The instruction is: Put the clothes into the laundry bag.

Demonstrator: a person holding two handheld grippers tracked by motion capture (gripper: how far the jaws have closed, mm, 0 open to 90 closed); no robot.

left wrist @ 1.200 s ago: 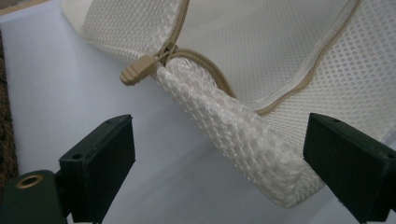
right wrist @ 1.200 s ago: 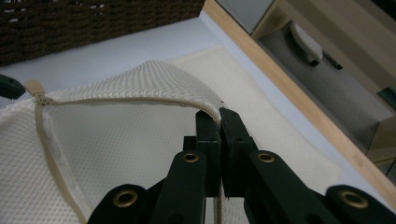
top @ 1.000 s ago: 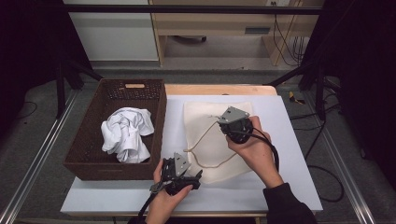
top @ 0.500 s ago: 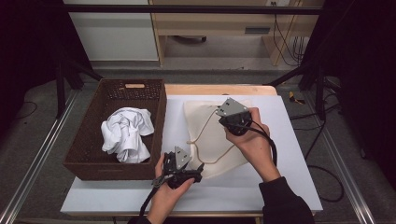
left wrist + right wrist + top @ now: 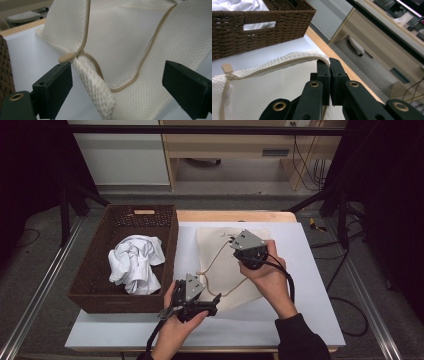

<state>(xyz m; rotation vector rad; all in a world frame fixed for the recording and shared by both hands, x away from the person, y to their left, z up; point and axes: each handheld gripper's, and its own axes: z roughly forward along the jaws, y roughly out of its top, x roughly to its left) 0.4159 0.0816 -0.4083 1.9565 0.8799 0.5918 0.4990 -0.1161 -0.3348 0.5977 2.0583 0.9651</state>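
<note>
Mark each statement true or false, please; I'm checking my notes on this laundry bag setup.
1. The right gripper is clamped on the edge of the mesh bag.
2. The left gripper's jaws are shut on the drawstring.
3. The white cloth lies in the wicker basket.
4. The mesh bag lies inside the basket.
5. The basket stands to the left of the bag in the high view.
1. True: the right gripper has its jaws closed on the rim of the mesh bag.
2. False: the left gripper is open, with a fold of the bag and the drawstring between its jaws.
3. True: the white cloth is in the wicker basket.
4. False: it lies on the table.
5. True.
</note>
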